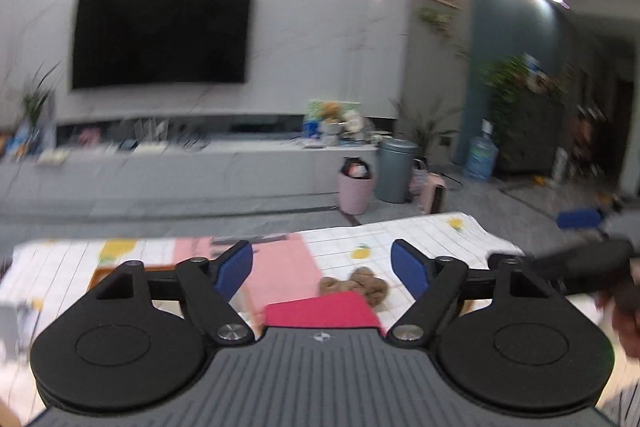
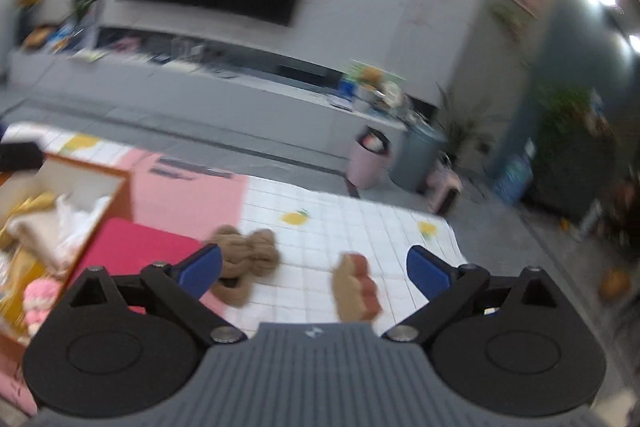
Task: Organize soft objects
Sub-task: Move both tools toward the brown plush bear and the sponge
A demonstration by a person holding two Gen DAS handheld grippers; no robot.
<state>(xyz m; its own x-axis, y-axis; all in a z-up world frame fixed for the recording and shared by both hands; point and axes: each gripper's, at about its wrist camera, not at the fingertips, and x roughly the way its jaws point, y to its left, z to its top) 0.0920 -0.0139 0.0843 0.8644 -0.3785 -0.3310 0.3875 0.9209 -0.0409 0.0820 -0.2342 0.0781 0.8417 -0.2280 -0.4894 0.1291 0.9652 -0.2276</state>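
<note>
Right now both tools hang above the counter with nothing between their blue pads. The right hand-held gripper [image 2: 314,267] is spread wide, and the two-tone sponge [image 2: 355,287], tan on one side and reddish on the other, lies on the white tiled cloth [image 2: 360,211] just ahead of it, between the fingers' line but not touched. The left hand-held gripper [image 1: 322,269] is equally wide open, over the red flat thing [image 1: 320,309], with the brown yarn bundle [image 1: 358,285] just beyond that, near the seam where the pink mat [image 1: 280,267] meets the white cloth.

Further left, at the counter's left edge, stands the orange-walled box [image 2: 120,195], already holding pale fabric and a pink plush.

Both views are smeared by motion, so a rushed descent looks like the main risk: the pads could close on cloth as well as sponge and drag it. The sponge is light and springy, so a grip on one corner may let it twist out. The yarn, being loose, could snag a finger or unravel when lifted. The two tools are near enough to collide.

No readable writing; only a small emblem on each gripper body.
</note>
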